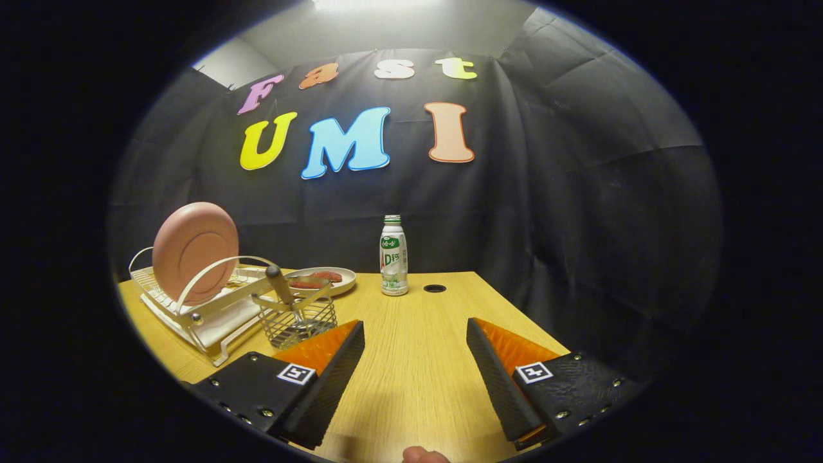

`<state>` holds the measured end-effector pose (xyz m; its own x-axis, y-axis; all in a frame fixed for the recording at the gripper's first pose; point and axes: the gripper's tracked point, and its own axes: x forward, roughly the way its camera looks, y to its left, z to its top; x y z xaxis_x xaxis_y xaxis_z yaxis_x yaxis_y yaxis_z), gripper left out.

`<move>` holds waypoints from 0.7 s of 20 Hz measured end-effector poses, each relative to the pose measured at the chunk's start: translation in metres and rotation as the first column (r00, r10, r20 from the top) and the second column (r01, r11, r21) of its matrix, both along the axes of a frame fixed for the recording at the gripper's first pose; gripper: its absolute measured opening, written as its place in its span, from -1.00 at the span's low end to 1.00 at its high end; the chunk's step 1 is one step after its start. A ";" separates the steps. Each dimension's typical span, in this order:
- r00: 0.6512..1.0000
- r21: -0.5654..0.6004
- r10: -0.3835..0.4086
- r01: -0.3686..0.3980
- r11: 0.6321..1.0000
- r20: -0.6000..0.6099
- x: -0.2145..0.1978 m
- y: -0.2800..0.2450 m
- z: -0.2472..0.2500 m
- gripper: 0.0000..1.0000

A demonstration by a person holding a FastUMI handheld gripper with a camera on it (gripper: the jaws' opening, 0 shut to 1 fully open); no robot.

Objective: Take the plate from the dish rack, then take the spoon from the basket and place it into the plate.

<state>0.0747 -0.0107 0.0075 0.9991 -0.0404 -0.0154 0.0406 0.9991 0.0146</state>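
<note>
One pink plate (195, 251) upright in dish rack (193, 308), one spoon (281, 287) in basket (301, 321), one bottle (393, 256), hand-held gripper (415, 334) spread, empty

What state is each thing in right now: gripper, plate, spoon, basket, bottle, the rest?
gripper: open, fingers apart over bare table, holding nothing.
pink plate: upright on edge in the dish rack, untouched.
spoon: standing in the wire basket, handle up and tilted.
wire basket: upright beside the rack.
bottle: upright, capped, beyond the fingers.
white dish: flat on the table, something reddish in it.
</note>
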 end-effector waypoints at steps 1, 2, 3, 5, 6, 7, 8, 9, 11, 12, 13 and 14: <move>1.000 0.002 -0.016 0.016 1.000 0.018 0.006 -0.004 0.009 0.95; 0.999 -0.001 -0.028 0.028 1.000 0.028 0.010 -0.009 0.019 0.96; 0.999 -0.005 -0.041 0.041 0.999 0.036 0.010 -0.013 0.031 0.95; 0.997 -0.001 -0.058 0.058 0.998 0.056 0.003 -0.018 0.063 0.95; 0.997 0.004 -0.065 0.065 0.998 0.052 -0.003 -0.018 0.076 0.95; 0.997 0.005 -0.062 0.062 0.998 0.052 -0.012 -0.015 0.089 0.95; 0.996 0.003 -0.066 0.066 0.998 0.053 -0.021 -0.013 0.105 0.95; 0.996 0.000 -0.066 0.066 0.998 0.063 -0.030 -0.009 0.122 0.95; 0.996 -0.010 -0.054 0.055 0.998 0.064 -0.046 0.009 0.151 0.95; 0.997 -0.011 -0.043 0.044 0.999 0.059 -0.052 0.018 0.162 0.95; 0.998 -0.001 -0.029 0.029 1.000 0.063 -0.058 0.031 0.174 0.95; 0.998 0.006 -0.020 0.020 1.000 0.065 -0.063 0.043 0.187 0.95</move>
